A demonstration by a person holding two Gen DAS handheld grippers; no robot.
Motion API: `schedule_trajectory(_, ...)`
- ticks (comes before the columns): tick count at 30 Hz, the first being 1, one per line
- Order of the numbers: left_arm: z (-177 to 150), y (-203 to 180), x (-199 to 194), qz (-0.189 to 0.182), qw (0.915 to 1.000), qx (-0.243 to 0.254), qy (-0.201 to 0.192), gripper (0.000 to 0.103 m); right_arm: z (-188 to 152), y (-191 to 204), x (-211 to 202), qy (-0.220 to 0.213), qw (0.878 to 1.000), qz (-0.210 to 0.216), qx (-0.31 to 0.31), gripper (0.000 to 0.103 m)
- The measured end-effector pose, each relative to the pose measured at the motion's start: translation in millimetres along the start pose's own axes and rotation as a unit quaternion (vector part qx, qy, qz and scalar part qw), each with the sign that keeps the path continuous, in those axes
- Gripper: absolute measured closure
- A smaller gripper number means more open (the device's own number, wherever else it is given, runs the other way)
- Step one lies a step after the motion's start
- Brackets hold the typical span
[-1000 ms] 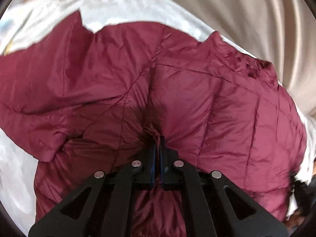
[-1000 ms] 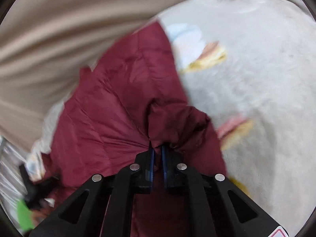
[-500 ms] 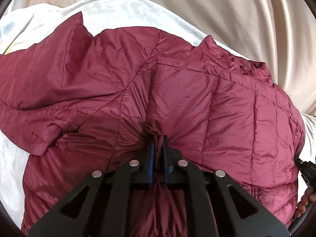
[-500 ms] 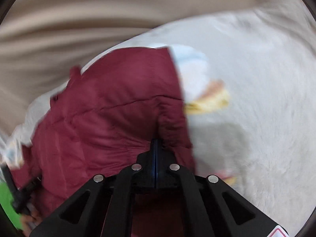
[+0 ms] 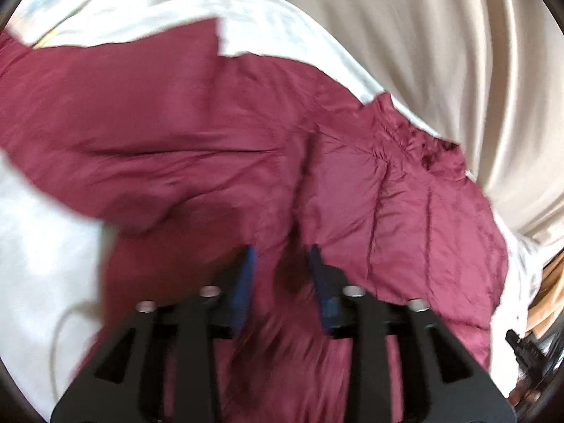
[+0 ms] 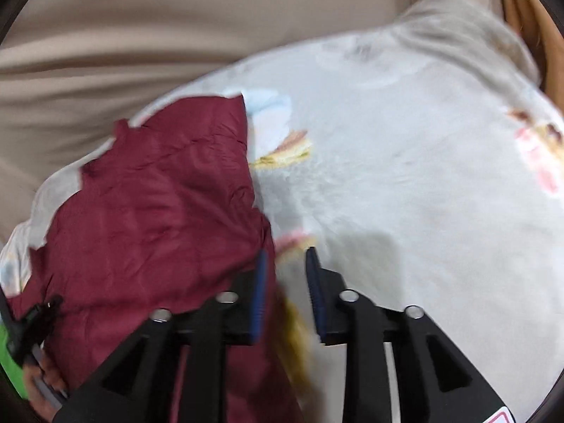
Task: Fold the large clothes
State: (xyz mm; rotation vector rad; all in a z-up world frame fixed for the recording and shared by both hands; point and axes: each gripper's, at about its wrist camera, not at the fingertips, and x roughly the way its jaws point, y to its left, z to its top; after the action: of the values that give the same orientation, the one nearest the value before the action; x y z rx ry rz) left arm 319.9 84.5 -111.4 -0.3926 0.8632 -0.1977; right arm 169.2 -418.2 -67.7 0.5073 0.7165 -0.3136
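Two grippers, both part open with nothing pinched. Left gripper (image 5: pixel 282 257): blue-padded jaws just opened, standing apart above the maroon quilted puffer jacket (image 5: pixel 218 134), red fabric visible in the gap below but not pressed by either pad. Right gripper (image 6: pixel 283 257): jaws likewise just opened, gap empty of fabric, positioned over the jacket's right edge, left pad against the maroon hem, right pad over the white printed blanket (image 6: pixel 405 176). Jacket spread flat across that blanket, one sleeve folded over the body toward the left in the left wrist view, gathered collar at the far right near the beige curtain (image 5: pixel 440 35). Strong motion blur in both views. Thin white cord (image 5: pixel 61 331) lying on the blanket at lower left. Opposite hand with its black gripper handle at the left margin of the right wrist view (image 6: pixel 38 320).
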Motion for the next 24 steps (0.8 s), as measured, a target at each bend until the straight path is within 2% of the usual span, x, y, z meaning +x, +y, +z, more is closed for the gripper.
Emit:
schedule_trajectory(1,-5,9,-17,0.015,0.9999,-0.005,-0.001,0.045,-9,-4,-15,0.003,1.000,0.007,-0.003,0.059)
schedule_trajectory(2,-11,17,-34,0.030,0.9995,-0.010,-0.004,0.031,-18,-8,-24,0.010,1.000,0.012,-0.007,0.055)
schedule_trajectory(3,-20,30,-56,0.048,0.9988,-0.012,-0.008,0.022,-32,-12,-37,0.024,0.999,0.016,-0.013,0.049)
schedule_trajectory(5,-38,52,-83,0.082,0.9966,-0.007,-0.001,0.016,-60,-18,-54,0.052,0.998,0.013,-0.022,0.043)
schedule_trajectory(6,-48,64,-94,0.107,0.9942,-0.005,0.013,0.015,-83,-28,-66,0.073,0.997,0.006,-0.027,0.042)
schedule_trajectory(8,-65,82,-103,0.124,0.9908,-0.017,0.051,0.016,-107,-35,-78,0.104,0.994,0.003,-0.029,0.042)
schedule_trajectory(9,-77,94,-106,0.122,0.9891,-0.034,0.075,0.021,-120,-37,-80,0.120,0.992,0.005,-0.026,0.042)
schedule_trajectory(10,-85,101,-110,0.107,0.9892,-0.050,0.086,0.026,-132,-40,-80,0.128,0.991,0.004,-0.021,0.050)
schedule_trajectory(11,-88,102,-114,0.100,0.9903,-0.051,0.082,0.035,-141,-41,-80,0.134,0.991,0.013,-0.015,0.060)
schedule_trajectory(12,-90,99,-118,0.088,0.9915,-0.042,0.086,0.066,-145,-43,-82,0.135,0.990,0.029,-0.008,0.083)
schedule_trajectory(13,-91,94,-118,0.054,0.9921,-0.043,0.104,0.079,-145,-43,-83,0.134,0.990,0.035,-0.005,0.094)
schedule_trajectory(14,-91,91,-120,0.044,0.9915,-0.050,0.111,0.089,-144,-39,-89,0.130,0.991,0.035,-0.008,0.096)
schedule_trajectory(15,-93,85,-127,0.045,0.9917,-0.047,0.111,0.094,-144,-38,-95,0.126,0.991,0.034,-0.009,0.098)
schedule_trajectory(18,-107,66,-155,0.044,0.9913,0.000,0.124,0.096,-148,-42,-128,0.121,0.992,0.035,-0.014,0.100)
schedule_trajectory(20,-127,63,-176,0.036,0.9884,0.006,0.147,0.096,-160,-49,-151,0.129,0.991,0.022,-0.025,0.100)
schedule_trajectory(24,-186,69,-211,0.037,0.9767,0.003,0.212,0.095,-210,-84,-197,0.193,0.981,-0.023,-0.018,0.098)
